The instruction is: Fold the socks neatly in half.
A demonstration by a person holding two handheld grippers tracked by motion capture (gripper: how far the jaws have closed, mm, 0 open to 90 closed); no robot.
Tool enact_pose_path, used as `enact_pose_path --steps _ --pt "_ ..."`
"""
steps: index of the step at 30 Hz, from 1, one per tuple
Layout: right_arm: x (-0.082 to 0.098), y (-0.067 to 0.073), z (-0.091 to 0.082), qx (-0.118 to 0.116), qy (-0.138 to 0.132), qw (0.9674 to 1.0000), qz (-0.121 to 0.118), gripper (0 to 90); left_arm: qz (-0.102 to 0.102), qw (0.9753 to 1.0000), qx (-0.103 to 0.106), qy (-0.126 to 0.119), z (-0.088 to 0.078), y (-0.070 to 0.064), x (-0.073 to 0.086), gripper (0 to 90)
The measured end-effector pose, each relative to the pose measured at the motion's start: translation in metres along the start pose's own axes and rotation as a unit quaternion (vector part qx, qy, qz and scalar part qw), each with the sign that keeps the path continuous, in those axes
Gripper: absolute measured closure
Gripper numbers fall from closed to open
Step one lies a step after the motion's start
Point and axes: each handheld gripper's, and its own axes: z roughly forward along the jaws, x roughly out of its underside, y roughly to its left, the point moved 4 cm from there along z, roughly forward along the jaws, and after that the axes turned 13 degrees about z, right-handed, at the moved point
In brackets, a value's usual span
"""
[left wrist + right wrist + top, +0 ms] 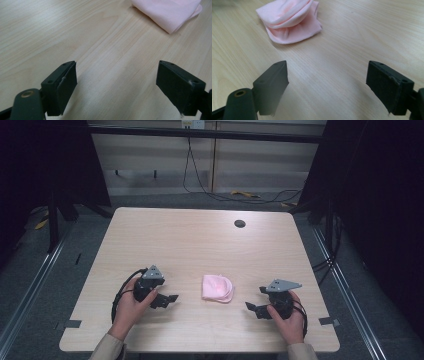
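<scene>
A folded pink cloth (218,288) lies on the bench (200,240), near its front edge, between the two grippers and touching neither. The left gripper (170,298) rests low over the wood to the cloth's left, fingers (60,87) wide with only bare bench between them; in the left gripper view the cloth sits ahead, toward the upper right. The right gripper (251,307) is to the cloth's right, its fingers (270,86) also wide and holding nothing; in its view the cloth lies ahead, toward the upper left. A small dark round hole (240,223) sits near the far edge.
</scene>
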Motion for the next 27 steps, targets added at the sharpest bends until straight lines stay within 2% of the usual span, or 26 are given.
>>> enact_pose_path --steps 8,12,19,22,27 --pt "0.006 -0.003 -0.004 0.002 0.010 0.9999 -0.006 17.4 0.009 0.9999 0.001 -0.005 -0.008 0.003 0.004 16.6" --pt "0.006 -0.004 -0.006 0.000 0.005 1.0000 -0.006 17.4 0.008 1.0000 0.000 -0.003 -0.011 0.005 0.007 16.7" --pt "0.012 -0.009 -0.012 0.015 0.022 0.9996 -0.011 17.4 0.012 0.9999 -0.003 0.004 -0.019 0.010 0.018 16.7" --pt "0.013 -0.010 -0.013 0.018 0.023 0.9994 -0.018 17.4 0.008 1.0000 -0.002 0.004 -0.024 0.011 0.025 16.7" --pt "0.013 -0.010 -0.016 0.023 0.025 0.9992 -0.021 17.4 0.014 0.9999 -0.003 0.009 -0.028 0.011 0.030 16.8"
